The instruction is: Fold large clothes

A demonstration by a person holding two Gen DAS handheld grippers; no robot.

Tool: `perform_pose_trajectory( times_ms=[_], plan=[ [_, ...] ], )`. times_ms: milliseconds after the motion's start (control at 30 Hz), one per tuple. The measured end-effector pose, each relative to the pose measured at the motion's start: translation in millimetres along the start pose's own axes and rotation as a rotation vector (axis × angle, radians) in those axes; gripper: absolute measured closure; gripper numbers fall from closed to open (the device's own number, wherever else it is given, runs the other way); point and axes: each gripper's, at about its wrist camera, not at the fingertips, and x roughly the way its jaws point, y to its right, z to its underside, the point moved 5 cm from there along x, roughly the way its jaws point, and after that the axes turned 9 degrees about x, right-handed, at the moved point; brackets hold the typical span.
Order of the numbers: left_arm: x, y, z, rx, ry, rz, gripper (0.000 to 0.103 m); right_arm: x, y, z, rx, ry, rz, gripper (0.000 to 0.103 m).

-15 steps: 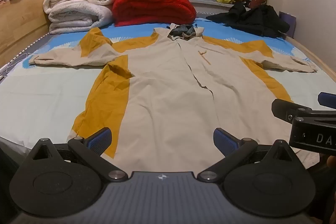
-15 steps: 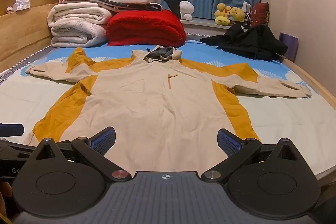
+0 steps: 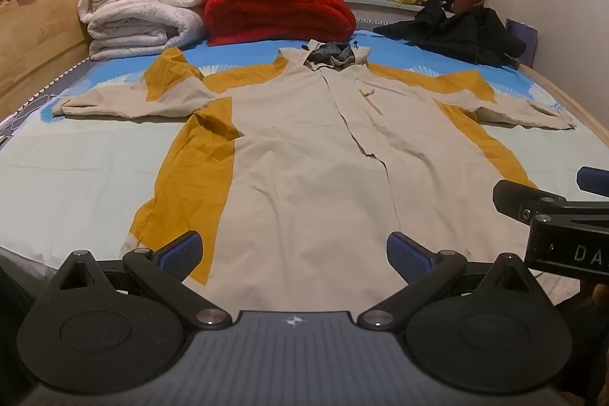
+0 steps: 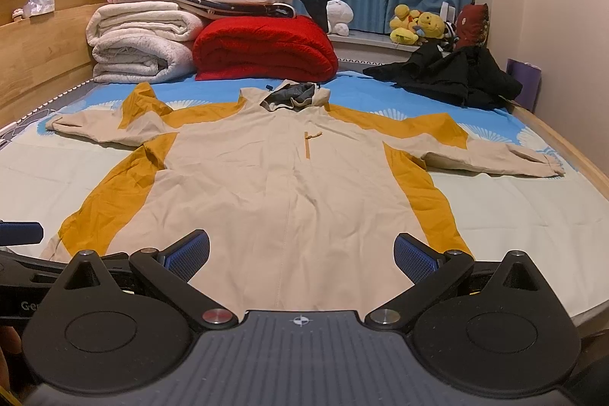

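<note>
Both the left gripper (image 3: 293, 255) and right gripper (image 4: 302, 255) hover with fingers spread wide and empty over the jacket's (image 3: 304, 155) hem at the bed's (image 3: 68, 170) near edge. The left view alone shows the front opening gaping; the grippers hide the hem.

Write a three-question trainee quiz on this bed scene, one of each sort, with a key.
1. True or false: the beige and mustard-yellow hooded jacket lies spread flat with both sleeves out to the sides.
2. Multiple choice: what sits directly beside the folded red fleece blanket, toward the wooden headboard? A) a stack of rolled white quilts B) the crumpled black garment C) the yellow plush toys
3. Fill in: both the left tool and the right tool hover at the jacket's hem with jaws ____.

Key: 1 true; 2 A; 3 open, nothing gripped.
</note>
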Motion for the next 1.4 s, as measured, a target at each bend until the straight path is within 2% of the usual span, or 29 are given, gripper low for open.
perform_pose_trajectory(
  times_ms=[167,667,1000,1300,1400],
  plan=[
    [0.3,-0.7,0.4,0.000,0.003,0.001,0.000,0.1,-0.6,0.8,0.001,0.001,0.001,0.001],
    [17.1,13.4,29.6,-0.006,0.006,0.003,0.000,-0.3,-1.1,0.0,0.008,0.006,0.002,0.001],
    [16.9,8.9,22.1,-0.049,0.040,0.035,0.000,-0.2,-1.1,-0.7,0.016,0.013,0.003,0.001],
    [13.4,11.3,22.5,0.014,0.017,0.004,0.001,6.1,5.3,3.4,0.035,-0.012,0.025,0.001],
    [9.5,9.3,17.7,0.023,0.046,-0.008,0.007,6.6,7.8,2.8,0.042,-0.016,0.031,0.001]
  ],
)
